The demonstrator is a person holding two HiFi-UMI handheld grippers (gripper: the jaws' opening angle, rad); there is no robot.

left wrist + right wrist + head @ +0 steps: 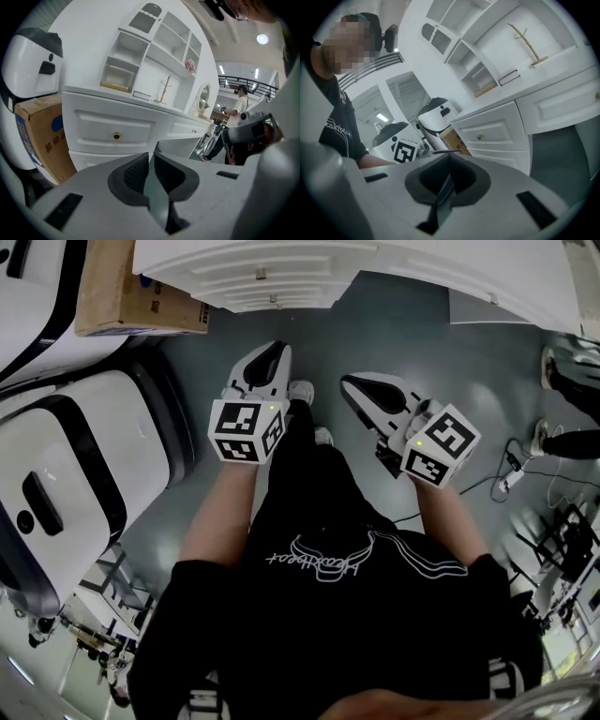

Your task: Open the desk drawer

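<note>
**Approach stage, drawer shut**

Our left gripper (pixel 152 159) stood barely ajar and our right gripper (pixel 450 159) clenched, both empty. The desk drawer (pixel 110 125) sat closed at that view's centre-left, well apart from us. Next, we judged, came pinching its brass knob (pixel 116 136).

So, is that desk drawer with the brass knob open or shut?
Shut: the drawer sits flush in the white desk, with no gap around its front.

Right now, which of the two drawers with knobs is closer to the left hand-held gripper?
The drawer next to the cardboard box, with the larger-looking brass knob; the other drawer lies farther right, past the knee gap.
</note>
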